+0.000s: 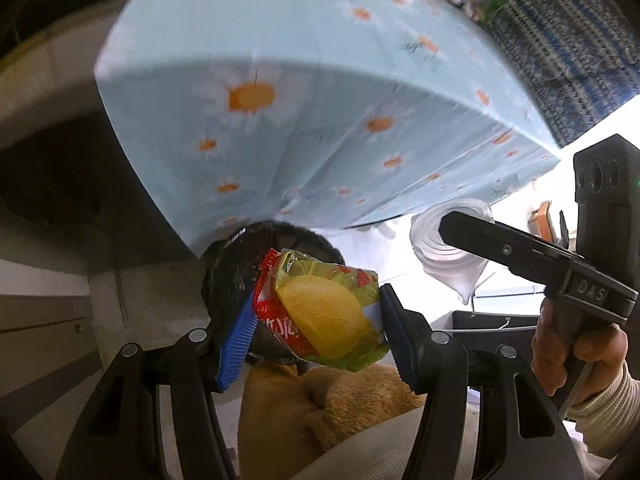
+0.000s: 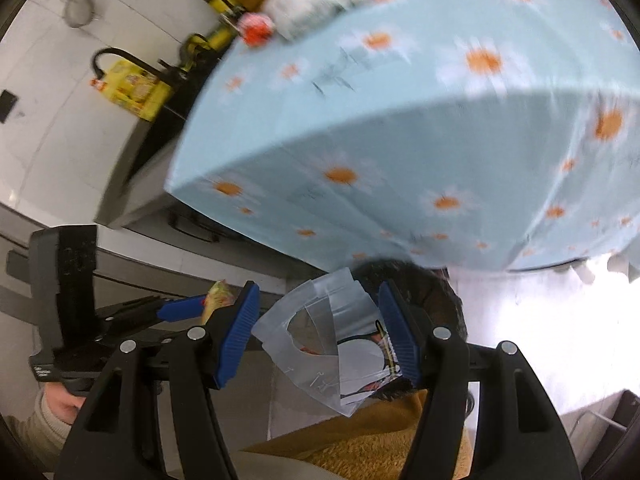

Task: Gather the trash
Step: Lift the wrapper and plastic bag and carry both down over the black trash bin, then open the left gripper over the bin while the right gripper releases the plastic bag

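Both claws grip trash: left claw clamps the yellow-green crisp packet, right claw the clear plastic wrapper. I should centre each over the black bin at lower centre before letting go.

Both fisheye views are bright but smeared by motion blur, worst on the daisy-print tablecloth beyond the tongs. Daylight glare whites out the floor to the right of the tongs. Edges bend and darken into black corners.
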